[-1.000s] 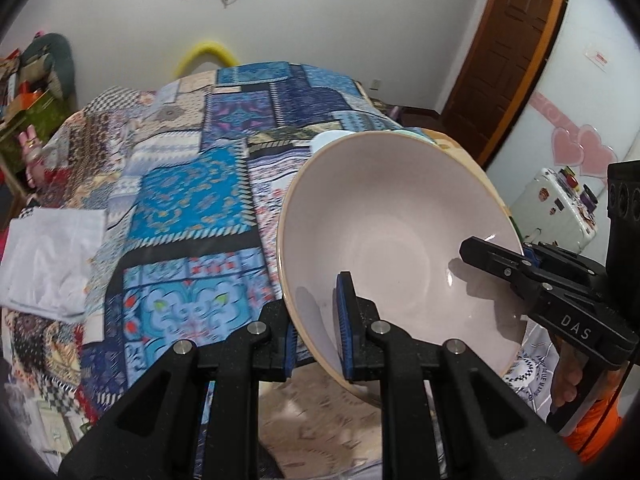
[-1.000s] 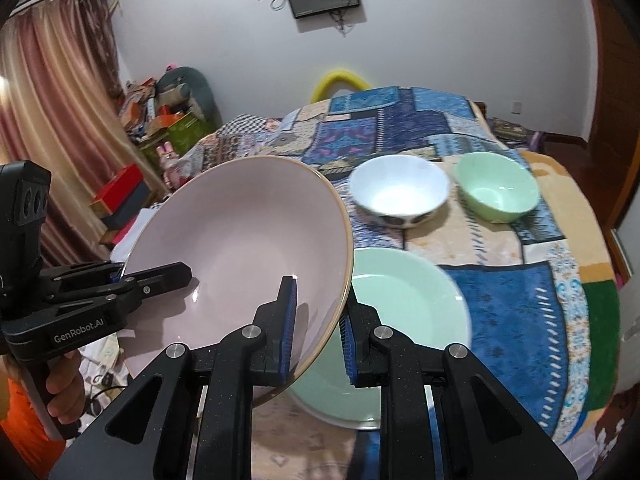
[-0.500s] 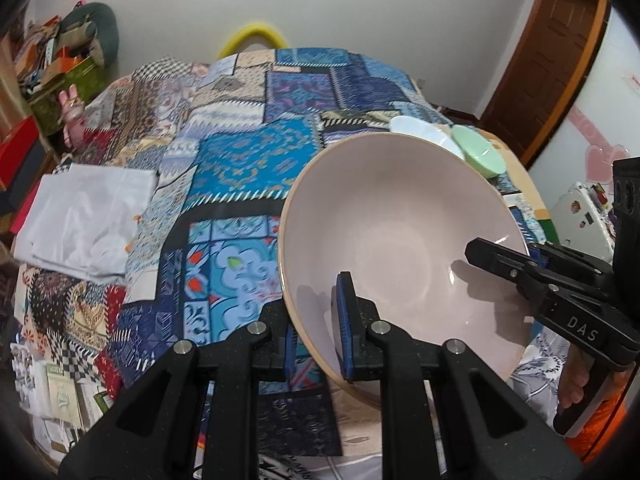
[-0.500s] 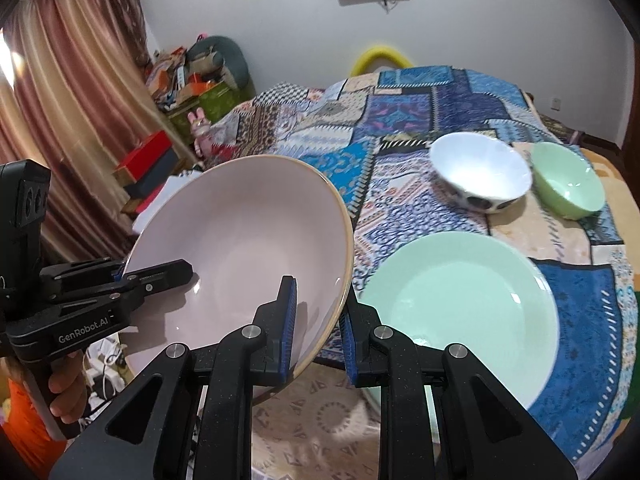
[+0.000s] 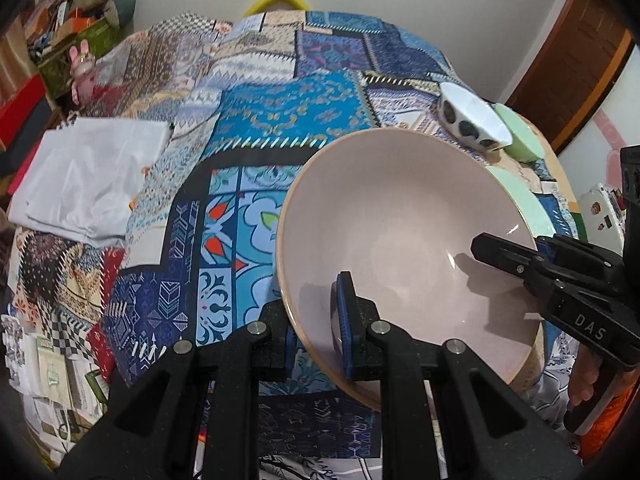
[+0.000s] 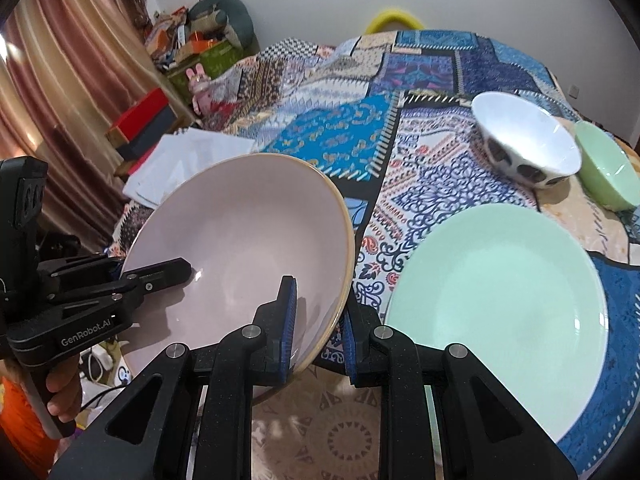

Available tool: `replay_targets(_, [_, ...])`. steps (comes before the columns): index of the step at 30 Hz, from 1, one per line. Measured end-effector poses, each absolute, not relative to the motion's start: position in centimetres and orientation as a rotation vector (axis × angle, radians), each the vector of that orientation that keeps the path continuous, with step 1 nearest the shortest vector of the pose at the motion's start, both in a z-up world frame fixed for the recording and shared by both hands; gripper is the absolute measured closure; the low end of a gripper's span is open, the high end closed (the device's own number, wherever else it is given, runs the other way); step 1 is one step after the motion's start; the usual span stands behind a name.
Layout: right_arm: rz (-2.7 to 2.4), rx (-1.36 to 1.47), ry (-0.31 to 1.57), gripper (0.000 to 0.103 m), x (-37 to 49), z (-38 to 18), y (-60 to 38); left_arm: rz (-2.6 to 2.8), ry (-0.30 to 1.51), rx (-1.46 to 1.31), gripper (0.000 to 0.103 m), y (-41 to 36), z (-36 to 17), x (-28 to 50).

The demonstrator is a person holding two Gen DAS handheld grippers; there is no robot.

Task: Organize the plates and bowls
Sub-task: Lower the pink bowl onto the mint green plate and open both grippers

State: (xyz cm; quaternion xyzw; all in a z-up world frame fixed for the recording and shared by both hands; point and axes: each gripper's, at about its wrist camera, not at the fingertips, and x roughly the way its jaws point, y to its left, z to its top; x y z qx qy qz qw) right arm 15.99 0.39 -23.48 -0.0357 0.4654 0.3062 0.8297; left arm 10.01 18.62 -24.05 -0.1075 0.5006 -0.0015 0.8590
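Pink bowl (image 6: 244, 248) held tilted above the quilt (image 6: 420, 184), left gripper (image 5: 314, 330) and right gripper (image 6: 318, 330) each pinching its rim, green plate (image 6: 500, 304) just beside, spotted bowl (image 6: 524, 144) and green bowl (image 6: 608, 168) touching beyond, white cloth (image 5: 88, 176) well left.

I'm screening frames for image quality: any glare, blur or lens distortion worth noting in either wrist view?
Left wrist view: small glare spots on the pink bowl, gripper shadows inside it, heavy fisheye bending and dark corner vignette. Right wrist view: the white spotted bowl and green bowl look slightly smeared, the green plate shows soft sheen, and the edges curve likewise.
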Motion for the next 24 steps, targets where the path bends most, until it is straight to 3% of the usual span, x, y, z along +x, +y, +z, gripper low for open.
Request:
replay_targets(17, [0.648,-0.123,1.060,0.084,16.7,-26.2,1.6,0.016,1.109,-0.230,0.086,19.4,-27.6,11.4])
replay_targets(24, [0.648,-0.151,1.055,0.079,16.4,-25.8,1.4,0.040,1.119,-0.206,0.085,18.8,-27.4,11.3])
